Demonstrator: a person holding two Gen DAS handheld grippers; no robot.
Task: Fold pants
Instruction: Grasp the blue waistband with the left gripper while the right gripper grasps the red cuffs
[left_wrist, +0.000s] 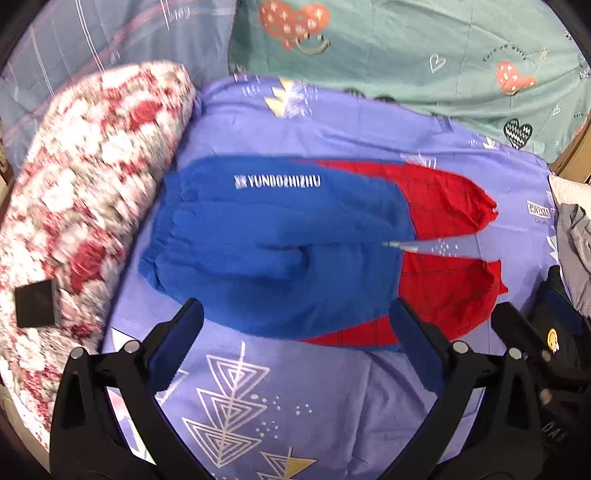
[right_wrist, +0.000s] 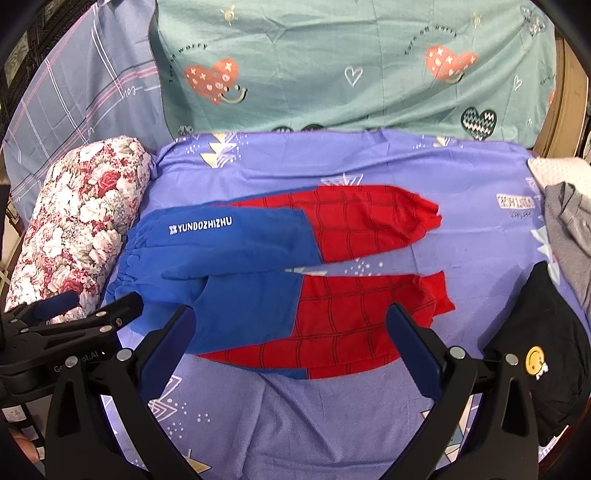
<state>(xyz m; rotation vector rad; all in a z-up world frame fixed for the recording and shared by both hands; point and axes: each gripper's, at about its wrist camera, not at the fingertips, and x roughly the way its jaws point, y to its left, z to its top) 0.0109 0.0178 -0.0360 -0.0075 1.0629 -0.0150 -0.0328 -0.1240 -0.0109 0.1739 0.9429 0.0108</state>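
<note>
Across the middle of the purple sheet lie the pants, spread flat: blue waistband toward the sheet's left edge, against the floral bolster, and the two red legs splayed toward the right edge with a wedge of sheet showing between them. From the left wrist view, the left gripper hovers over the near edge of the blue seat, jaws wide apart and holding nothing. This picture is blurred, so finer creases are hard to judge.

From the right wrist view, the right gripper hangs over the near leg, jaws equally wide and empty. The left gripper shows at the lower left near the waistband, and a black garment lies by the sheet's right edge.

To my eye the fold has not begun. A clean job would pinch the near leg at waistband and cuff together, catching both layers, then carry it over onto the far leg so the seams line up.
</note>
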